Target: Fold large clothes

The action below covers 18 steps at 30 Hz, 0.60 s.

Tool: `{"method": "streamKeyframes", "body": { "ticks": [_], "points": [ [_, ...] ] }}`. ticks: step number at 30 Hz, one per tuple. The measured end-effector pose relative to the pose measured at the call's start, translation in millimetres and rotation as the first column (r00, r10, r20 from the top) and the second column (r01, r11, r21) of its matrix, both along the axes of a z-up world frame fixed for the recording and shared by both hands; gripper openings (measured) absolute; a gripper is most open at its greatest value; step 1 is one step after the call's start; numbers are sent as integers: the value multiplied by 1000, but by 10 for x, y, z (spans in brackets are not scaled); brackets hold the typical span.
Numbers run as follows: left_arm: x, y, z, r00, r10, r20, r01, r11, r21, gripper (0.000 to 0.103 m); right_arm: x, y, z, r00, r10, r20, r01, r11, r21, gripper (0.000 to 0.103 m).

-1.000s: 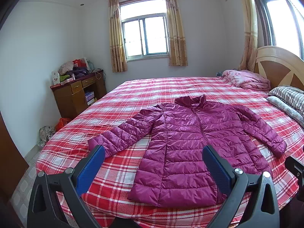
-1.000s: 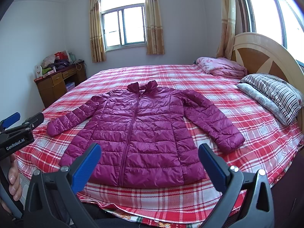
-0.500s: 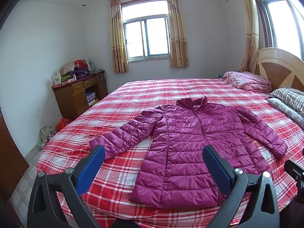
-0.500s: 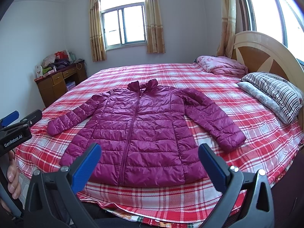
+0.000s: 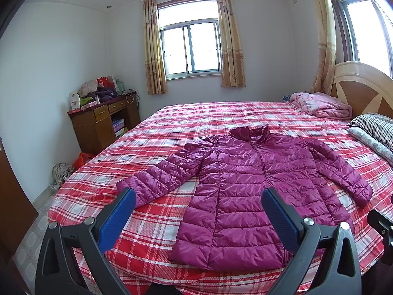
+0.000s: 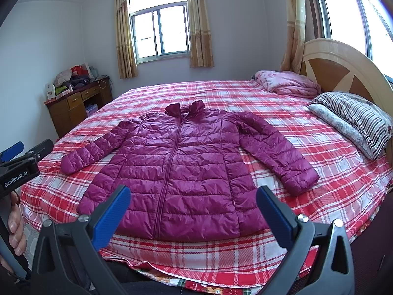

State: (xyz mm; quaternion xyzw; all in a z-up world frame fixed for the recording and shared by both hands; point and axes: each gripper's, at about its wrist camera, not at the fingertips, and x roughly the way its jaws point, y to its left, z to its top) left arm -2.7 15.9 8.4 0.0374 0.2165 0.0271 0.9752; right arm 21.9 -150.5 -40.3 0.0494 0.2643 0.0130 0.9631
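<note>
Two grippers hang before the bed's (image 6: 319,147) near edge, neither touching anything: the left gripper (image 5: 199,211) and the right gripper (image 6: 194,209) both have jaws spread wide with nothing between them. The jacket (image 6: 186,162) lies flat on the bed, front up and zipped, collar toward the window (image 6: 159,29) and hem at the near edge, both sleeves angled outward and down.

Judging from this, no fold has begun, and the likely first step is bringing a sleeve across the body. To do it well, each gripper should go to the cuff on its own side: the left sleeve (image 5: 167,174) for the left, the right sleeve (image 6: 277,152) for the right. Pinch only the cuff's puffed edge, not the plaid sheet beneath. The shiny quilted shell probably slides and springs back, so lift low, lay the sleeve straight across the chest, and press before releasing.
</note>
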Motion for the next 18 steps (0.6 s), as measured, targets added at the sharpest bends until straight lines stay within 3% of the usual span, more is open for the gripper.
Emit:
{"method": "streamKeyframes", "body": {
  "ticks": [11,18],
  "points": [
    [85,2,-70,1000,-7,-6,7,1000,7,102,78,-64,-85,1000,2,-15,-2,1000,6,103],
    [497,5,-327,1000,26,-17,-25,997,77,102,506,-704,-470,985,-139,-106,146,988,57,103]
  ]
}}
